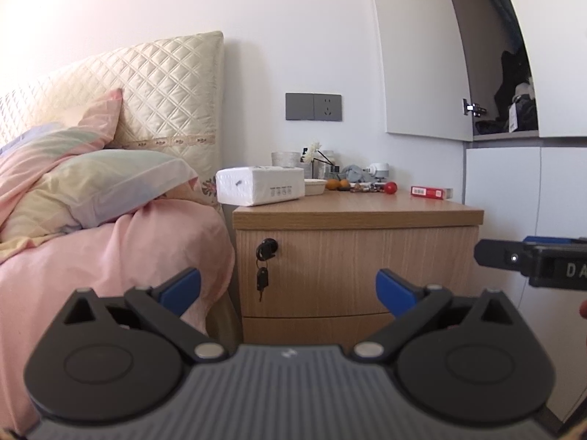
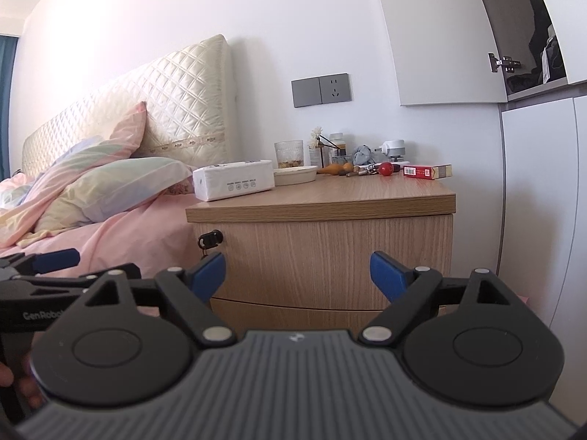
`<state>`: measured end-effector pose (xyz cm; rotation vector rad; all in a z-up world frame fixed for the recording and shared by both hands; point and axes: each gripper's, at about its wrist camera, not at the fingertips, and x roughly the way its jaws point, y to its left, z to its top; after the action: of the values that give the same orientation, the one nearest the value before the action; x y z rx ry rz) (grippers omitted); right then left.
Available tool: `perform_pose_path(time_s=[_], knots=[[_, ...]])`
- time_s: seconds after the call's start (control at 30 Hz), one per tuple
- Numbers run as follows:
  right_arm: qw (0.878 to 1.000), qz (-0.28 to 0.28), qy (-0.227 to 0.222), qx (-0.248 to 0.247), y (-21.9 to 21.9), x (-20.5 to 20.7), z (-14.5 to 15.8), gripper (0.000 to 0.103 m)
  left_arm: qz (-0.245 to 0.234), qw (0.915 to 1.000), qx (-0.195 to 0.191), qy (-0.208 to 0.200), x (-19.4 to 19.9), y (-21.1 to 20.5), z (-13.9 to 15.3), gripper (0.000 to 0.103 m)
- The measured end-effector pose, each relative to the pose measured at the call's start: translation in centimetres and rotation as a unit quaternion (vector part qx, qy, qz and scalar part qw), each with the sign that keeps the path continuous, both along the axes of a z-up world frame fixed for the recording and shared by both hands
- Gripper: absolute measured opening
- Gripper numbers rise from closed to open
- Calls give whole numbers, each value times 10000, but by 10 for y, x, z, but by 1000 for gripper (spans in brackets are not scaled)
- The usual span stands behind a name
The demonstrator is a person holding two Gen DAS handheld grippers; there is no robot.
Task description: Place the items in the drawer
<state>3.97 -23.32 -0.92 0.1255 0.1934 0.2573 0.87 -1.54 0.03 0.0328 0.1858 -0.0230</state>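
A wooden nightstand stands beside the bed, its top drawer closed, with a key hanging from the lock. On its top lie a white tissue pack, a red box, a red ball and a pale bowl. My left gripper is open and empty, short of the drawer front. In the right wrist view my right gripper is also open and empty, facing the same drawer. The tissue pack, red box and red ball show there too.
A bed with pink bedding and pillows lies left of the nightstand. White cabinet doors stand to its right, with an open cupboard above. A glass, bottles and small clutter crowd the back of the nightstand top. A lower drawer is closed.
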Motion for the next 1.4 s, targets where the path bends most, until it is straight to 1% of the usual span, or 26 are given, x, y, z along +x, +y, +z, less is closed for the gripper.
perform_pose_path(time_s=[0.27,1.4], knots=[[10000,-38,14,-11,0,1,0,88,-15,10000,-45,35,1,1,0,102],[9998,-161,16,-117,1,2,-2,88,-22,9998,0,183,4,1,-3,103]])
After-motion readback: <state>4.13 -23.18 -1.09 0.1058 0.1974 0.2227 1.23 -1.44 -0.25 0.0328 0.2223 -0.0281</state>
